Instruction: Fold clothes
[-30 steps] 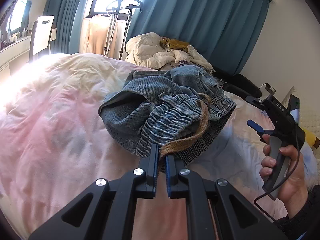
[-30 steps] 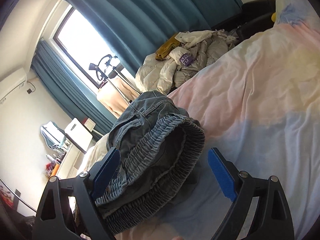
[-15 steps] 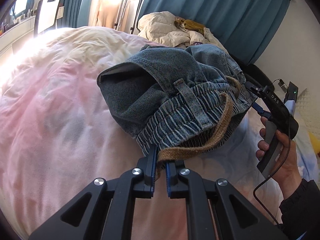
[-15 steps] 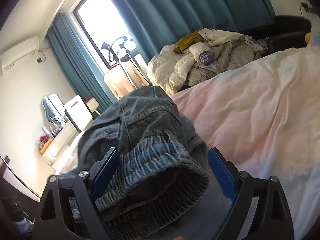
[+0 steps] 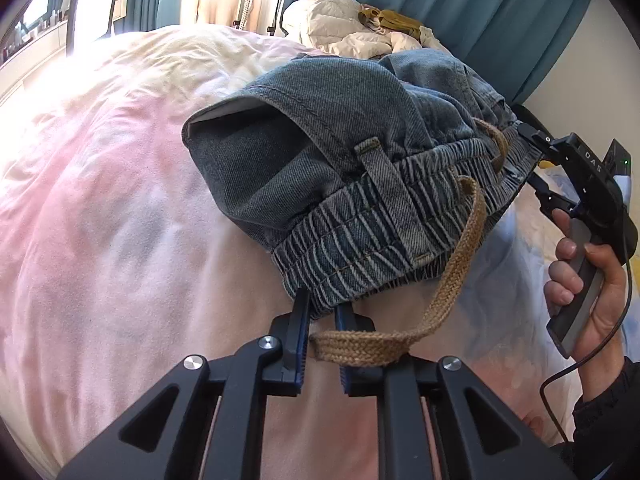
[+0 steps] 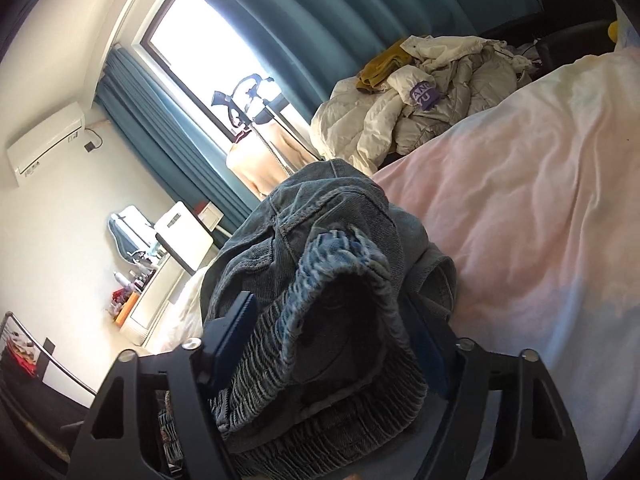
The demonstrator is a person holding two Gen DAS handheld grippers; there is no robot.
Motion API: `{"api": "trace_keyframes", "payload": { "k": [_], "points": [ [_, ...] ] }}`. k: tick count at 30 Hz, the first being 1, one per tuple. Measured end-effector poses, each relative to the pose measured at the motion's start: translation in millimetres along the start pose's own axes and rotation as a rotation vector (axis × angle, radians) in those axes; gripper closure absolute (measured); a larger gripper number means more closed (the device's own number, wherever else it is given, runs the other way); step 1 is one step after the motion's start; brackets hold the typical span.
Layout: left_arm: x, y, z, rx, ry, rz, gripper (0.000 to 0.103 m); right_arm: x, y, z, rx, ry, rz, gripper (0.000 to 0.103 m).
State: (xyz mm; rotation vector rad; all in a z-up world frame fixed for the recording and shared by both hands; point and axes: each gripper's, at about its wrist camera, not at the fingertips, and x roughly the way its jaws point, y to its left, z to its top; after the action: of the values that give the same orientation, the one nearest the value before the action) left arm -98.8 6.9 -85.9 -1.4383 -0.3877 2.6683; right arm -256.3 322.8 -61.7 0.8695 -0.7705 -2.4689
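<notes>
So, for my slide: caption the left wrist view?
Left gripper pinches the jeans waistband over the bed.

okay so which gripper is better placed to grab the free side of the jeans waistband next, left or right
Right. The right gripper is open with the elastic waistband bunched between its fingers, so it only needs to close. The left gripper is already shut on the jeans.

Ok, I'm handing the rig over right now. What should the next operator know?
Left gripper: shut on the elastic waistband of the denim pants, with the tan drawstring looping past its fingers.
Right gripper: jaws around the far waistband, a bunched fold between them; grip not confirmed.
Pants lie crumpled on the pink duvet. No fold made. Left to do: secure the right grip, spread flat, fold.
</notes>
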Motion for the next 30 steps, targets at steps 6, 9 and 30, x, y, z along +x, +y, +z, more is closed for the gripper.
{"api": "trace_keyframes", "payload": {
  "k": [6, 9, 30],
  "points": [
    [-3, -14, -7, 0.077, -0.011, 0.026, 0.079, -9, 5, 3, 0.056, 0.012, -0.021, 0.064],
    [-4, -13, -10, 0.066, -0.008, 0.008, 0.077, -18, 15, 2, 0.054, -0.010, -0.008, 0.082],
    [-8, -43, -13, 0.188, -0.069, 0.150, 0.070, -66, 47, 7, -0.001, -0.121, 0.052, 0.089]
  ]
}}
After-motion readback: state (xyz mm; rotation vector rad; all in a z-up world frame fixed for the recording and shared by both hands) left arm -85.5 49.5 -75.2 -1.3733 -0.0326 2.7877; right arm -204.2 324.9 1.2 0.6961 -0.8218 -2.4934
